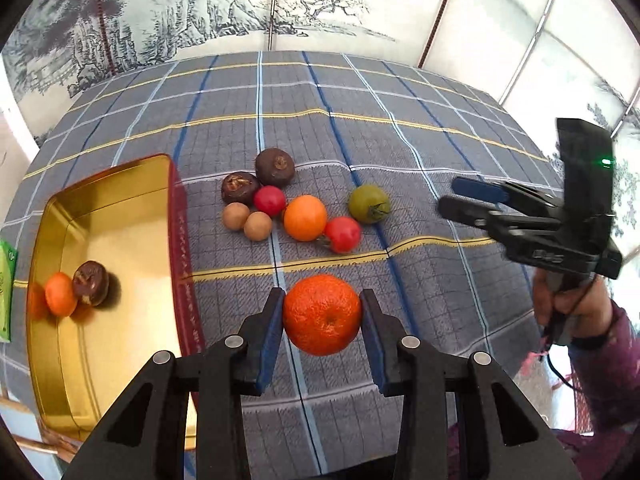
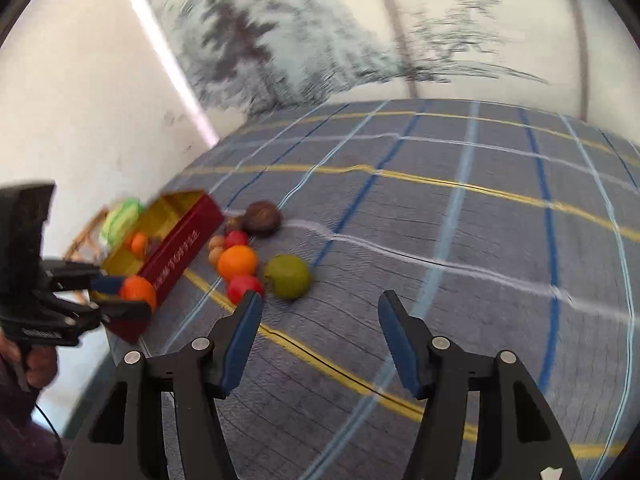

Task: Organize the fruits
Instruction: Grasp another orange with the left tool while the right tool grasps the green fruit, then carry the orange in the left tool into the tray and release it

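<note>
My left gripper [image 1: 322,304] is shut on a large orange mandarin [image 1: 322,314] and holds it above the checked cloth, just right of the gold tin [image 1: 120,208]. The tin holds a small orange [image 1: 60,294] and a brown fruit [image 1: 91,283]. A pile lies on the cloth: two brown fruits [image 1: 275,167], two tan longans [image 1: 258,226], an orange [image 1: 305,218], two red tomatoes [image 1: 343,234] and a green tomato [image 1: 369,204]. My right gripper [image 2: 320,304] is open and empty, right of the green tomato [image 2: 288,276]; it also shows in the left wrist view [image 1: 452,196].
The checked cloth [image 1: 400,152] covers the table. The tin's red side [image 2: 180,256] faces the pile. A painted screen [image 1: 200,8] stands behind the table. A green packet [image 1: 6,284] and a wicker edge [image 2: 84,236] lie left of the tin.
</note>
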The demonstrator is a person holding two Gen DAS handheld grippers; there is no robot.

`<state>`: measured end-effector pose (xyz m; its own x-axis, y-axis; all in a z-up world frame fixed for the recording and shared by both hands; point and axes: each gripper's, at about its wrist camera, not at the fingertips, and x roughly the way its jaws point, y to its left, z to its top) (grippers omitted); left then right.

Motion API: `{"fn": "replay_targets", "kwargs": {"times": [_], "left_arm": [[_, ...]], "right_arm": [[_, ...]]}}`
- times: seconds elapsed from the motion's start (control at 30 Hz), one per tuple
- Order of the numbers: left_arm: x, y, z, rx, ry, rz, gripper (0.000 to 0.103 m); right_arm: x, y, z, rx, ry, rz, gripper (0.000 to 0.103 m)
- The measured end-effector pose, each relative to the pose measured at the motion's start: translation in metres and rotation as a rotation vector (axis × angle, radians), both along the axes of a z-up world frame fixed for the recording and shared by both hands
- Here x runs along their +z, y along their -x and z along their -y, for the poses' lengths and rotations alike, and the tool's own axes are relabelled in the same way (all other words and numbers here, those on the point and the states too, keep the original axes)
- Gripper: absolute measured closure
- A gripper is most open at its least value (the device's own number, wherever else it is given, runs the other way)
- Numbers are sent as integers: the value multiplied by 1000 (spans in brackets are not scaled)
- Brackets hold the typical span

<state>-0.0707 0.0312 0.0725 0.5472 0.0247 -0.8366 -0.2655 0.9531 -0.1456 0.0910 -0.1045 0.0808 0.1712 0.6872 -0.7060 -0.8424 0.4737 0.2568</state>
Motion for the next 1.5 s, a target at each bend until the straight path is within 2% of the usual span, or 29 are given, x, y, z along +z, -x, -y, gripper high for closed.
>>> {"fn": "replay_targets", "kwargs": {"times": [0.43,0.67,0.7,0.8,0.93,1.03,1.2,1.27,1.5], "left_arm": [[5,12,1,11,10,23,64],[5,13,1,13,10,28,64],[5,13,1,15,9,29,64],[6,14,1,22,8,33,64],[10,20,-1,35,4,49,64],[13,25,-4,48,6,60,64],[17,35,-11,81,6,81,64],[18,41,-14,97,-1,86,64],[19,62,-38,177,0,99,64]], "right_arm": [[-19,-2,-56,84,81,32,46],[-34,-3,-75,125,133,24,61],[-37,-2,-78,134,146,28,66],[-43,5,-82,139,174,74,68],[-32,1,-65,50,123,96,69],[-26,-14,-45,-59,100,101,69],[-36,-42,-19,-207,151,99,69],[-38,-50,-10,-242,143,65,68],[-39,-52,-12,-261,170,88,69]]}}
